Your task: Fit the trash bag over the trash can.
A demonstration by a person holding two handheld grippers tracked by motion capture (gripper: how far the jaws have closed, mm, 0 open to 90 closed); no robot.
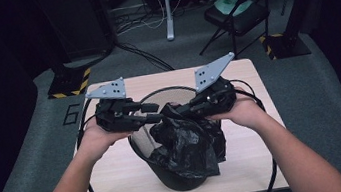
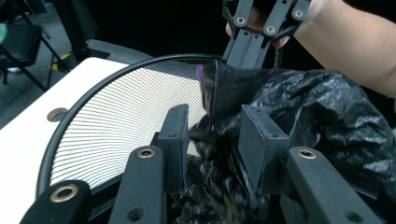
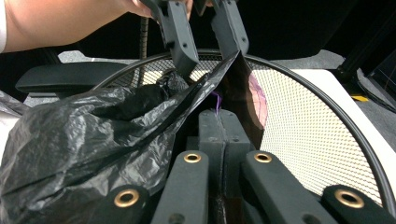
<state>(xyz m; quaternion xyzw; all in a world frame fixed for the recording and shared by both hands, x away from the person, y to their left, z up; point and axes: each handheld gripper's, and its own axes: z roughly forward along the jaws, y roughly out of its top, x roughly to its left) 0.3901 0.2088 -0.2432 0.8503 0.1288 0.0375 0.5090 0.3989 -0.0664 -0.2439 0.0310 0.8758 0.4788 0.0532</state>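
Observation:
A black mesh wastebasket (image 1: 140,148) stands on the light wooden table (image 1: 115,184), with a crumpled black plastic bag (image 1: 185,144) in its mouth. In the right gripper view, my right gripper (image 3: 219,123) is shut on the bag's stretched edge (image 3: 210,86). My left gripper (image 2: 212,140) faces it over the basket's mesh wall (image 2: 121,121). Its jaws stand apart, with loose bag film (image 2: 317,107) between them and no pad pressing on it. From above, the left gripper (image 1: 156,113) and the right gripper (image 1: 185,109) nearly meet over the basket's rim.
Beyond the table stand a black folding chair (image 1: 235,13), a white desk leg (image 1: 168,20) and two bases with yellow-black stripes (image 1: 70,82) (image 1: 282,45). Cables run across the grey floor and down both sides of the table.

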